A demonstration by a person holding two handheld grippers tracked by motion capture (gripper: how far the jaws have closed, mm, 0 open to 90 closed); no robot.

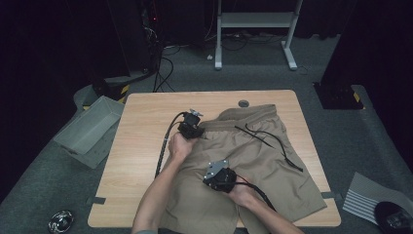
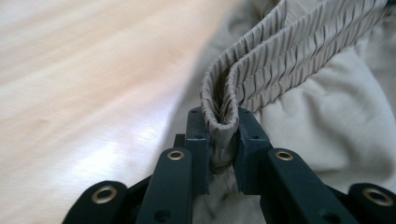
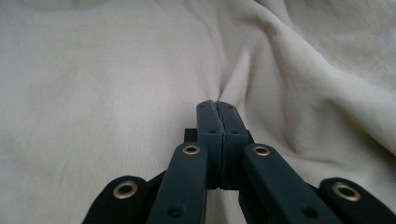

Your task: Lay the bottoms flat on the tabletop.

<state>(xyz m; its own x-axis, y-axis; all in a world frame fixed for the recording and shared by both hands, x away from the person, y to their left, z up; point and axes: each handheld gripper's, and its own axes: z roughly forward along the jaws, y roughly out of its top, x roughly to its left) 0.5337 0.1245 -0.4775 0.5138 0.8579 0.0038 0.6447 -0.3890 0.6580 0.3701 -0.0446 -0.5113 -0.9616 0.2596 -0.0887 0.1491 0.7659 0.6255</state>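
A pair of beige shorts [image 1: 253,165] lies spread across the right half of a wooden counter [image 1: 141,146], its black drawstring [image 1: 272,139] trailing over the cloth. The left gripper [image 1: 191,127], at the garment's upper left corner, has its jaws clenched on the folded end of the gathered elastic waistband [image 2: 261,60], as the left gripper view shows. The right gripper [image 1: 220,176] rests lower on the shorts, jaws pressed fully together against the wrinkled cloth; whether any fabric is pinched between them cannot be told. A grey bin [image 1: 90,129] stands off the counter's left edge.
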